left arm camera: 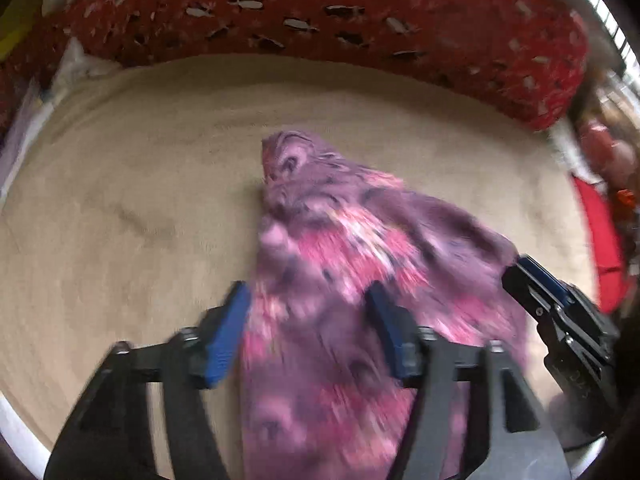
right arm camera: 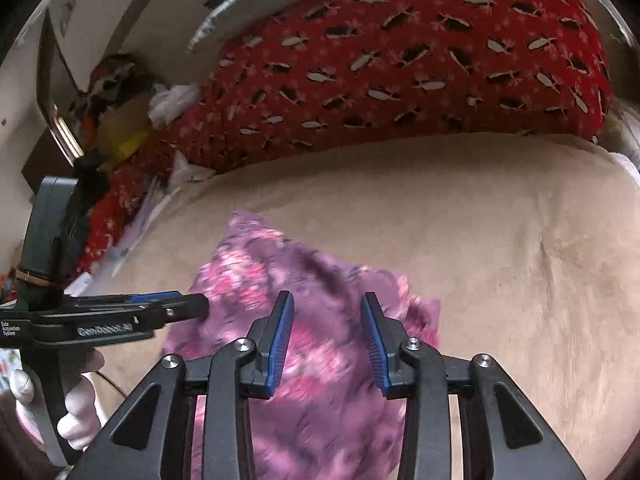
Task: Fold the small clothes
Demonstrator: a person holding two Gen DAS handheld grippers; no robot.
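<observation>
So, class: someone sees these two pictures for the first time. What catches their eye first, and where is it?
The purple-pink patterned garment draws the eye first, lying crumpled on the beige blanket at the middle of both views. Behind it, along the far edge, runs a red cushion with a leaf print. Both tools hang open over the cloth, the left tool and the right tool.

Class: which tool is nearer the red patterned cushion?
Hard to call; both tools hang over the purple garment, short of the cushion: left tool, right tool.
</observation>
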